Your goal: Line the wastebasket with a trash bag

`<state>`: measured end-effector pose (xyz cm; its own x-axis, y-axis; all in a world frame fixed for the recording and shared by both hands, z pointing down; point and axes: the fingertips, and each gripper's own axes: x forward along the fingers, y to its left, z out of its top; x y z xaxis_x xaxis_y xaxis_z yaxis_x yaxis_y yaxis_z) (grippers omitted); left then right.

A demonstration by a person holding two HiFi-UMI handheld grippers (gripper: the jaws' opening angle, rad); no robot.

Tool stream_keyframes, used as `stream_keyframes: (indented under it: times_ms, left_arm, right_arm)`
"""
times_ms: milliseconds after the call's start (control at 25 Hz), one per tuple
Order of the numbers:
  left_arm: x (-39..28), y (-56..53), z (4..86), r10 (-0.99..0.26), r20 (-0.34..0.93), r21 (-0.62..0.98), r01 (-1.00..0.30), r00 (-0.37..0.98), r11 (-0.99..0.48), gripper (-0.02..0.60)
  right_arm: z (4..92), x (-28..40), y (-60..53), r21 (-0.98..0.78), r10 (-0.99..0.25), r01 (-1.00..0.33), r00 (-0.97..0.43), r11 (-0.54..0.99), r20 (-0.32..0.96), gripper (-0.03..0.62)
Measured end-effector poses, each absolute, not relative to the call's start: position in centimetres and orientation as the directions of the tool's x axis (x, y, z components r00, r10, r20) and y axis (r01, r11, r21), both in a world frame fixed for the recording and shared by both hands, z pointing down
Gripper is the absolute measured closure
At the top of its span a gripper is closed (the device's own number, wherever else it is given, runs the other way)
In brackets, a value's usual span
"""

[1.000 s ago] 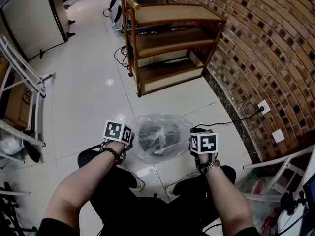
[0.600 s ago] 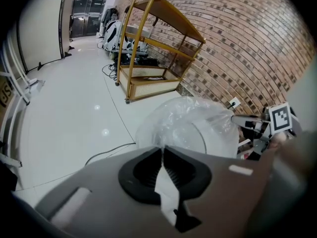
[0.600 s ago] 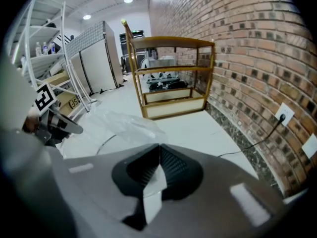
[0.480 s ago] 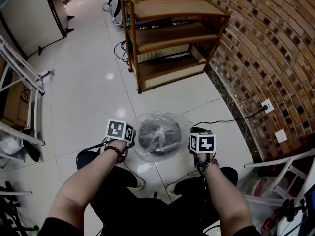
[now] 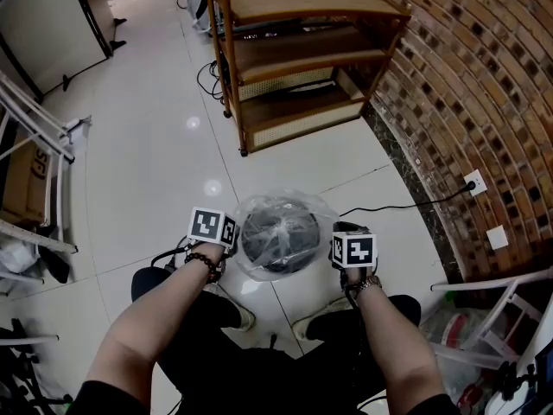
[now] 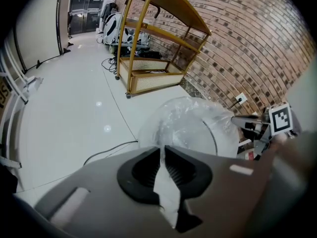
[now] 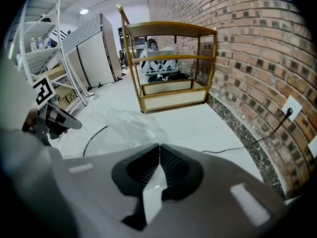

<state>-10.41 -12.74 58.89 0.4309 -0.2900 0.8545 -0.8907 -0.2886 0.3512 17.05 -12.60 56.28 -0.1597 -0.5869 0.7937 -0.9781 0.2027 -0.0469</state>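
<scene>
A dark round wastebasket point(image 5: 278, 236) stands on the tiled floor between the person's feet, with a clear trash bag point(image 5: 285, 207) draped over it. My left gripper point(image 5: 223, 247) is at the basket's left rim. A strip of the bag point(image 6: 188, 125) runs between its jaws point(image 6: 162, 150), which are opening but still pinch the film. My right gripper point(image 5: 339, 251) is at the right rim, shut point(image 7: 159, 150) on the bag's other edge point(image 7: 124, 123). Each gripper view shows the other gripper across the bag.
A wooden shelf unit point(image 5: 294, 59) stands ahead against the brick wall point(image 5: 467, 76). A black cable point(image 5: 406, 204) runs over the floor to a wall outlet point(image 5: 473, 181). White metal racks point(image 5: 34, 137) stand at the left and a white frame point(image 5: 492, 318) at the lower right.
Both grippers have sunk a little beside the basket, drawing the bag's edges down around its rim. The bag sits closer over the basket.
</scene>
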Motion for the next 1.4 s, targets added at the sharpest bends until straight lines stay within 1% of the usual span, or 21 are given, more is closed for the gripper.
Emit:
stream_keyframes:
  times_ms: [240, 520, 600, 640, 680, 720, 800, 920, 960, 1040, 1240, 1400]
  left_arm:
    - [-9.8, -13.1, 60.1, -0.259, 0.863, 0.357, -0.886, 0.434, -0.297, 0.547]
    - [-9.2, -14.5, 60.8, -0.257, 0.862, 0.347, -0.878, 0.437, -0.330, 0.547]
    - [-9.2, -15.3, 60.9, -0.260, 0.864, 0.334, -0.878, 0.430, -0.342, 0.547]
    - [-9.1, -15.6, 61.0, -0.260, 0.866, 0.328, -0.877, 0.428, -0.350, 0.542]
    - [-8.9, -16.0, 61.0, -0.260, 0.867, 0.322, -0.875, 0.426, -0.361, 0.534]
    - [-8.7, -16.3, 61.1, -0.258, 0.868, 0.315, -0.872, 0.425, -0.375, 0.523]
    - [-8.3, -16.9, 61.2, -0.253, 0.870, 0.302, -0.862, 0.424, -0.406, 0.464]
    - [-7.8, -17.7, 61.4, -0.246, 0.878, 0.270, -0.851, 0.410, -0.450, 0.375]
    - [-7.8, -17.9, 61.5, -0.244, 0.883, 0.258, -0.848, 0.402, -0.464, 0.357]
    - [-7.9, -18.1, 61.9, -0.237, 0.890, 0.240, -0.842, 0.390, -0.484, 0.332]
    - [-7.9, -17.4, 62.7, -0.213, 0.895, 0.245, -0.829, 0.393, -0.502, 0.327]
    - [-7.0, -16.9, 63.5, -0.181, 0.894, 0.259, -0.803, 0.409, -0.537, 0.327]
  right_arm:
    - [58.4, 16.3, -12.4, -0.057, -0.531, -0.969, -0.179, 0.239, 0.828, 0.585]
    - [60.4, 16.0, -10.8, -0.109, -0.479, -0.972, -0.198, 0.207, 0.855, 0.581]
    - [61.1, 15.6, -10.1, -0.138, -0.456, -0.968, -0.221, 0.209, 0.862, 0.531]
    - [61.4, 15.4, -9.7, -0.156, -0.442, -0.965, -0.236, 0.210, 0.865, 0.494]
    - [61.7, 15.1, -9.3, -0.174, -0.427, -0.962, -0.250, 0.209, 0.869, 0.472]
    - [62.0, 14.9, -8.8, -0.189, -0.413, -0.960, -0.261, 0.207, 0.873, 0.463]
    - [62.5, 14.5, -8.0, -0.207, -0.389, -0.956, -0.276, 0.209, 0.879, 0.432]
    - [62.7, 14.0, -7.2, -0.215, -0.373, -0.953, -0.283, 0.214, 0.884, 0.415]
    - [62.7, 13.9, -7.2, -0.211, -0.374, -0.953, -0.281, 0.217, 0.884, 0.400]
    - [62.5, 13.9, -7.4, -0.189, -0.386, -0.956, -0.265, 0.224, 0.884, 0.391]
    - [61.9, 14.0, -9.3, -0.111, -0.439, -0.961, -0.216, 0.252, 0.872, 0.391]
    - [62.9, 13.1, -10.5, -0.119, -0.424, -0.951, -0.236, 0.285, 0.874, 0.391]
